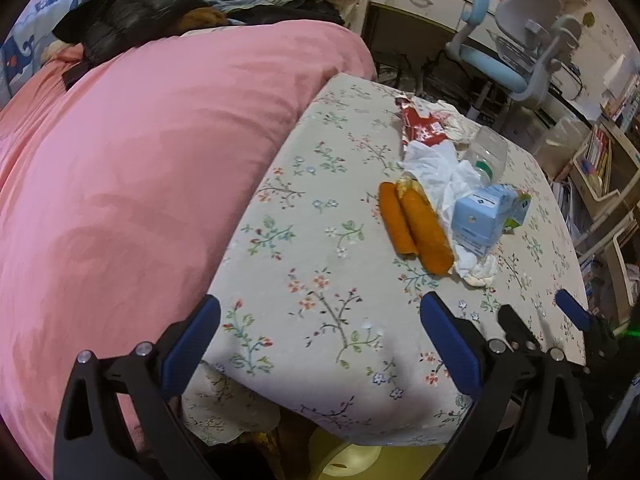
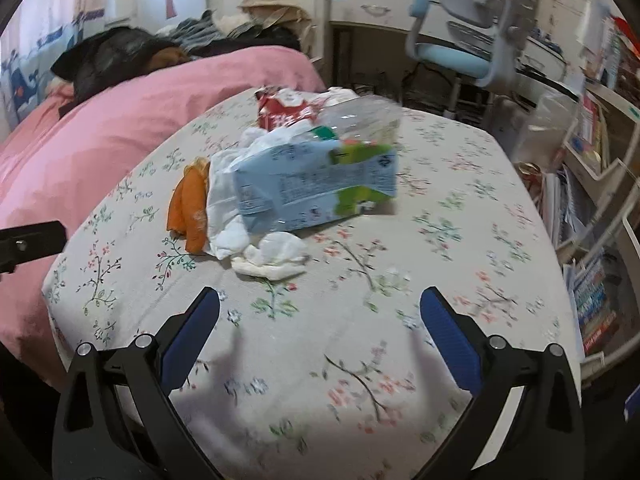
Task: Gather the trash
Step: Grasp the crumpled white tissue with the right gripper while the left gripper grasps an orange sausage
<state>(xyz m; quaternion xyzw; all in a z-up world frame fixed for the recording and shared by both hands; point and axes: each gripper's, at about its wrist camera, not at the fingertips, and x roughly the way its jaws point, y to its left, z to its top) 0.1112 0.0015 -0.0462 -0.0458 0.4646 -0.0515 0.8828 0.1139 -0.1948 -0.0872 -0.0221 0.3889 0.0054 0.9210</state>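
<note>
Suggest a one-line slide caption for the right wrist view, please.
Open right gripper hovers before a trash pile: blue carton, clear bottle, crumpled tissue.

pink duvet (image 1: 140,168), floral tablecloth (image 1: 320,280), blue desk chair (image 1: 516,44)

The bottle (image 2: 360,118) is smeared by blur in the right wrist view, and the carton (image 2: 316,184) print is unreadable. Tissues (image 1: 436,176) hide the orange wrappers' (image 1: 416,224) far ends and part of the bottle's cap. The red packet (image 1: 420,126) lettering is too small to read. The right gripper (image 1: 536,312) is cut by the left view's edge.
</note>
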